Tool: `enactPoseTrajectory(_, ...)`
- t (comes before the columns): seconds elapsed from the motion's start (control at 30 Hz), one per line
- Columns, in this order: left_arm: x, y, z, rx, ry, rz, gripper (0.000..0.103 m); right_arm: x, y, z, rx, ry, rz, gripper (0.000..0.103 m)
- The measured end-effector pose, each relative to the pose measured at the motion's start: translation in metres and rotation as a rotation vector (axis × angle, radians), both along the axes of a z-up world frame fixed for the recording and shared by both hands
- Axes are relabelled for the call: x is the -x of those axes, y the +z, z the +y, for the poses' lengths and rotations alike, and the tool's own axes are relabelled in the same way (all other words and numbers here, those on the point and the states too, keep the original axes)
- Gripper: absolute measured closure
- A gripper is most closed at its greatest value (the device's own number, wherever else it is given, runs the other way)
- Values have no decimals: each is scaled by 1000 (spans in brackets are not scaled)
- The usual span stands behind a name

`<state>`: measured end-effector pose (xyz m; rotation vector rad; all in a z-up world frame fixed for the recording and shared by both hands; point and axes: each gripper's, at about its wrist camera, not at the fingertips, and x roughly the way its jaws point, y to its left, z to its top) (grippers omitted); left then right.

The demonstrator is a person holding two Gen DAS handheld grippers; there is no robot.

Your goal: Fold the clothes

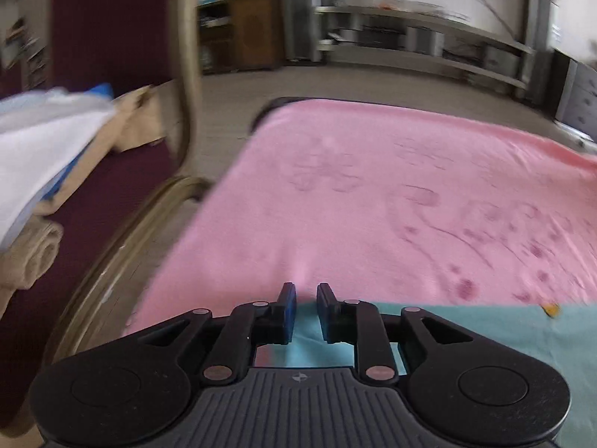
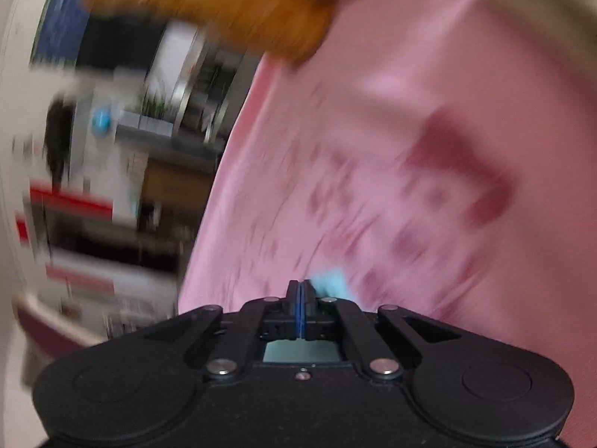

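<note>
Down low in the left wrist view, the left gripper (image 1: 306, 298) had its jaws a little apart, with nothing pinched between them. Right under it lay the teal cloth (image 1: 485, 332), flat on the pink blanket (image 1: 373, 194) that covered the worktop. A small fold of pink sat just past the jaw tips. Off to the left stood a dark red chair (image 1: 112, 194) with a pile of folded clothes (image 1: 41, 156) on its seat. Far back were a brown cabinet (image 1: 242, 30) and long grey shelves (image 1: 429, 37).

In the right wrist view, the right gripper (image 2: 300, 291) had its jaws pressed tight together. A bit of the teal cloth (image 2: 330, 280) showed just beside the tips, but the picture was too blurry to tell if it was caught. Farther up was something orange-brown (image 2: 238, 15).
</note>
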<state>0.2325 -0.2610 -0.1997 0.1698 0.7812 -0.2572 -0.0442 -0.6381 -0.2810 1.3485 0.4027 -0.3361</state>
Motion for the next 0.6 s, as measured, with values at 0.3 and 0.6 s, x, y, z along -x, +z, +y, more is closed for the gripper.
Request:
enactPoseTrajectory(0.3, -2, 11, 33, -7, 210, 40, 77, 35, 2, 0, 6, -211, 60, 94)
enactPoseTrajectory(0.6, 88, 71, 96, 75, 104, -6, 57, 86, 86, 49, 100, -47, -40, 77)
